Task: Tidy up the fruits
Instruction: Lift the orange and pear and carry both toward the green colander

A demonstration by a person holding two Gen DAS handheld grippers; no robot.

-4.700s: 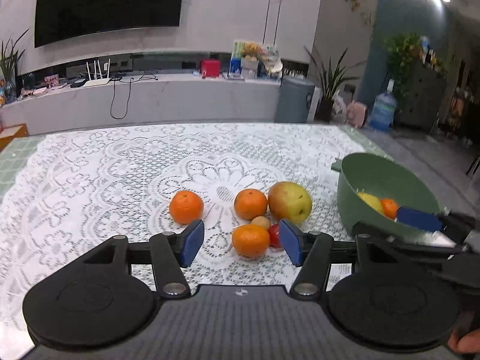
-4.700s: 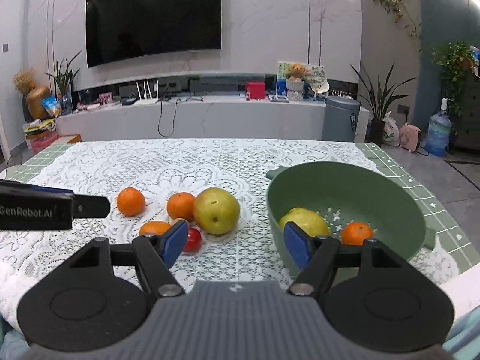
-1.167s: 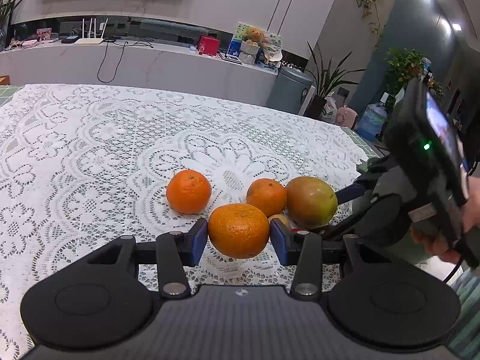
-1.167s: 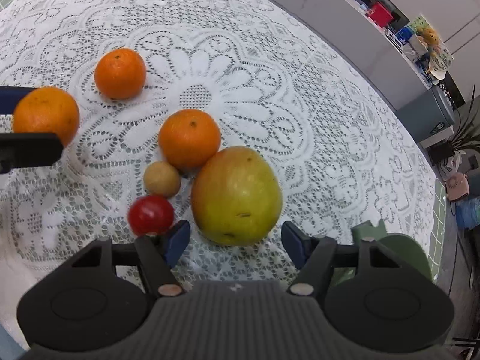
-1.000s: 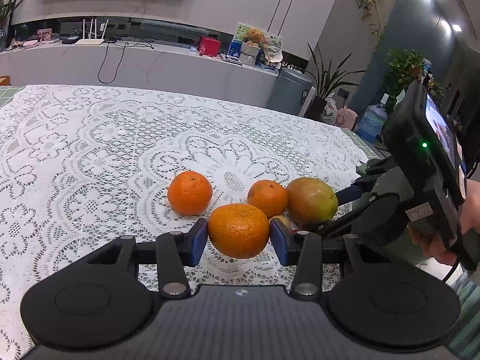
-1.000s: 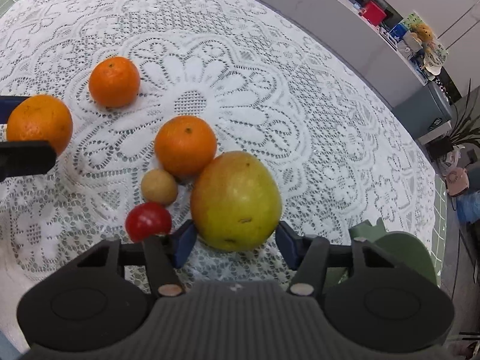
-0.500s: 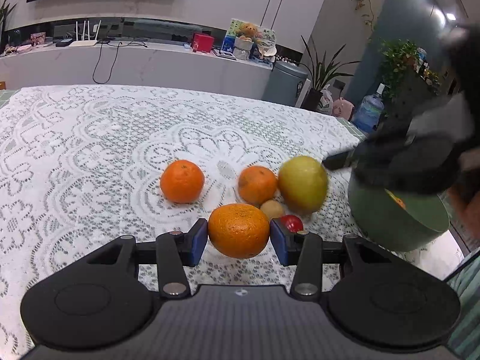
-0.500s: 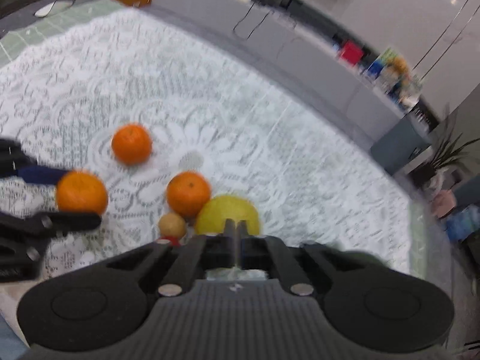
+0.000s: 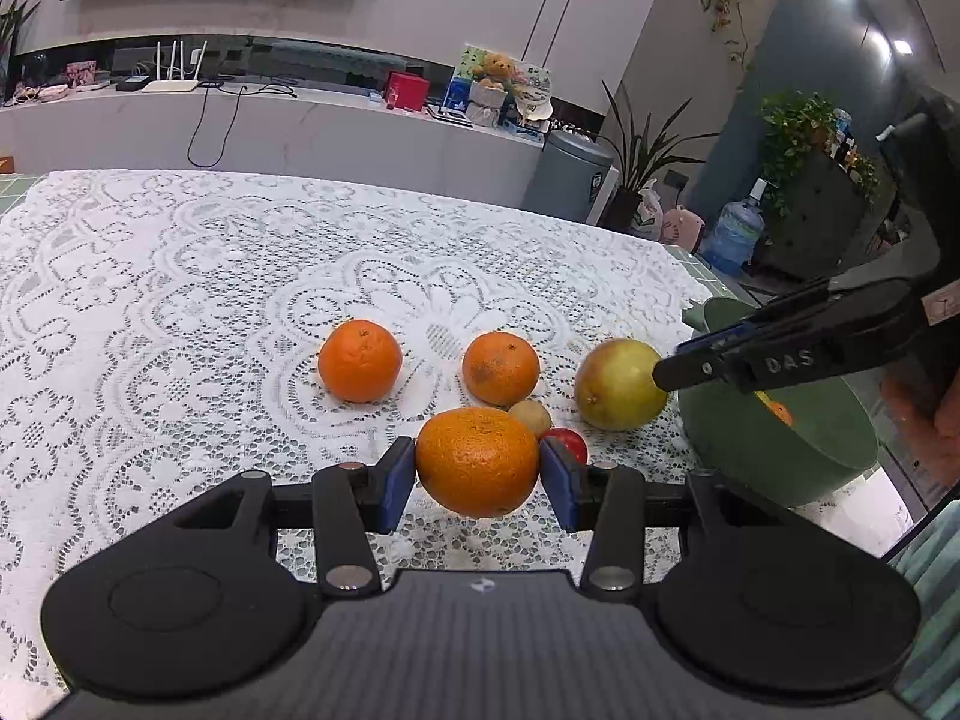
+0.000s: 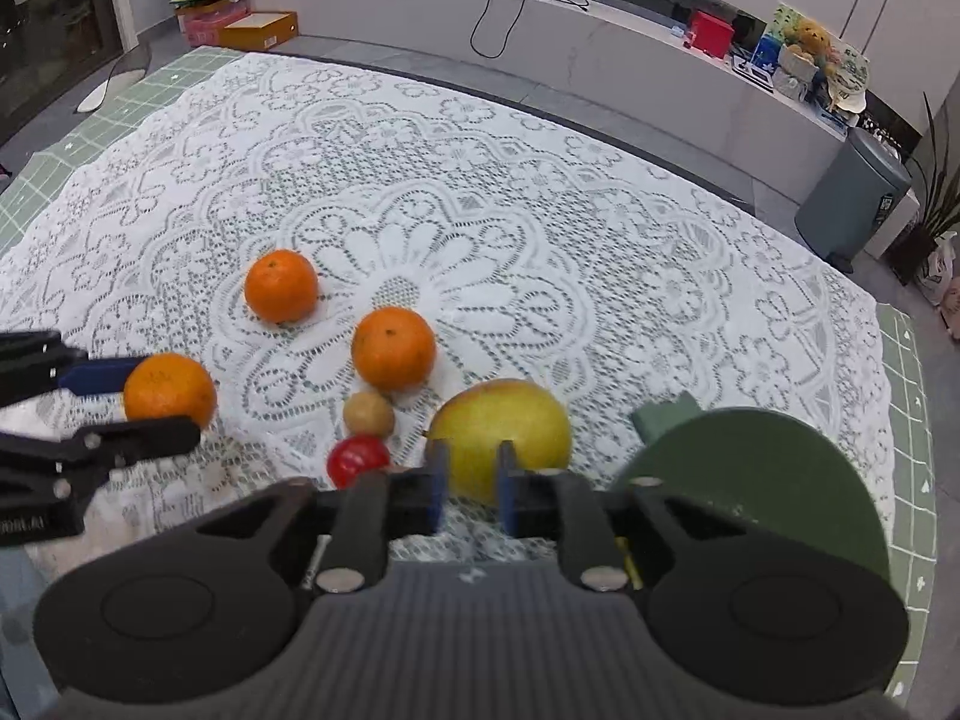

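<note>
My left gripper (image 9: 478,474) is shut on a large orange (image 9: 477,461), held just above the lace cloth; the same orange (image 10: 170,390) shows at the left of the right wrist view. A yellow-green mango (image 10: 510,420) lies on the cloth. My right gripper (image 10: 470,480) hovers above the mango's near side, its jaws opening from a narrow gap with nothing gripped between them. Its fingers (image 9: 684,367) reach in from the right in the left wrist view, tips by the mango (image 9: 618,384). The green bowl (image 9: 780,456) stands at the right.
Two oranges (image 9: 359,360) (image 9: 501,368), a small brown fruit (image 9: 529,415) and a small red fruit (image 9: 567,441) lie on the white lace tablecloth (image 9: 150,300). A small orange (image 9: 780,413) sits in the bowl. A person's hand (image 9: 936,414) holds the right gripper.
The right gripper, which stood around the mango, came off it, shut empty and rose; its jaws now stand slightly apart. The mango stayed on the cloth. The left gripper still holds the orange.
</note>
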